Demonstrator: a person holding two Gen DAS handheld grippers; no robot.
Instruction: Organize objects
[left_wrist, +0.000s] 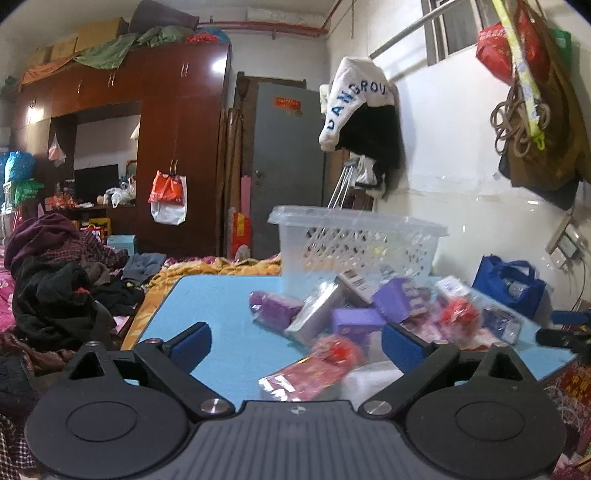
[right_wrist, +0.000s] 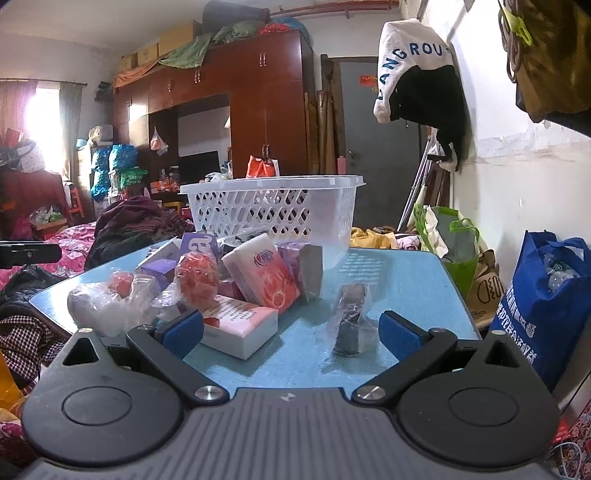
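Observation:
A pile of small packets lies on the blue table in front of a clear white lattice basket. My left gripper is open, low over the table's near edge. A red and pink packet lies between its fingers, touching neither pad. Purple boxes and a silver pack sit just beyond. In the right wrist view my right gripper is open too. A pink-and-white tissue box lies by its left finger and a dark wrapped item near its right. The basket stands behind the pile.
A bed heaped with clothes lies left of the table. A blue tote bag and a green bag stand by the white wall on the right. A brown wardrobe and a grey door fill the back.

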